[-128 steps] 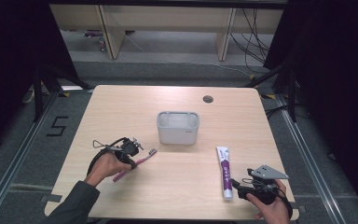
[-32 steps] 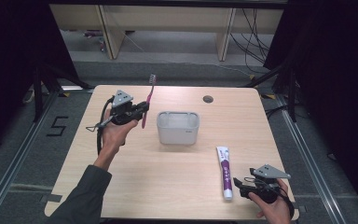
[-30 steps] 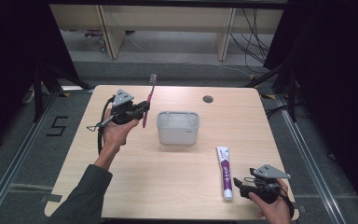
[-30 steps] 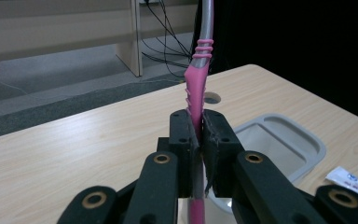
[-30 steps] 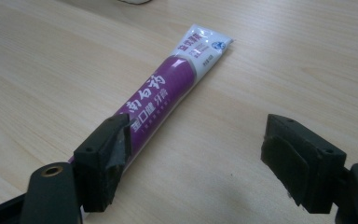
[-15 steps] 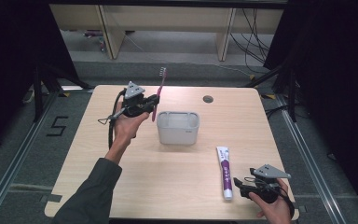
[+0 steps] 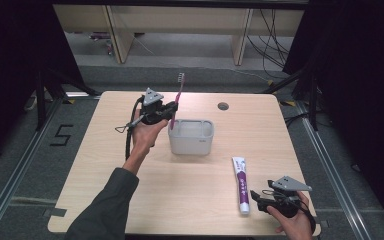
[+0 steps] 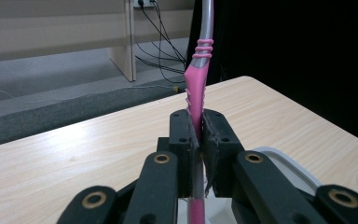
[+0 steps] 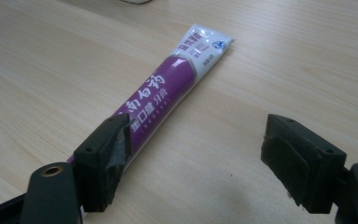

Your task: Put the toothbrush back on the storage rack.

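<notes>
Between the left gripper's (image 7: 169, 111) pinched jaws sits the toothbrush (image 8: 197, 88), bristles up, handle end just over the tub (image 7: 191, 136) edge. I'd keep it upright, centre over the tub, lower, then let go. Right gripper (image 9: 196, 161) sits wide open and empty, toothpaste (image 9: 168, 91) lying beside one jaw.

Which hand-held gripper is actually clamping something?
The left hand-held gripper: shut on the pink toothbrush, upright. The right hand-held gripper is open beside the toothpaste tube.
</notes>
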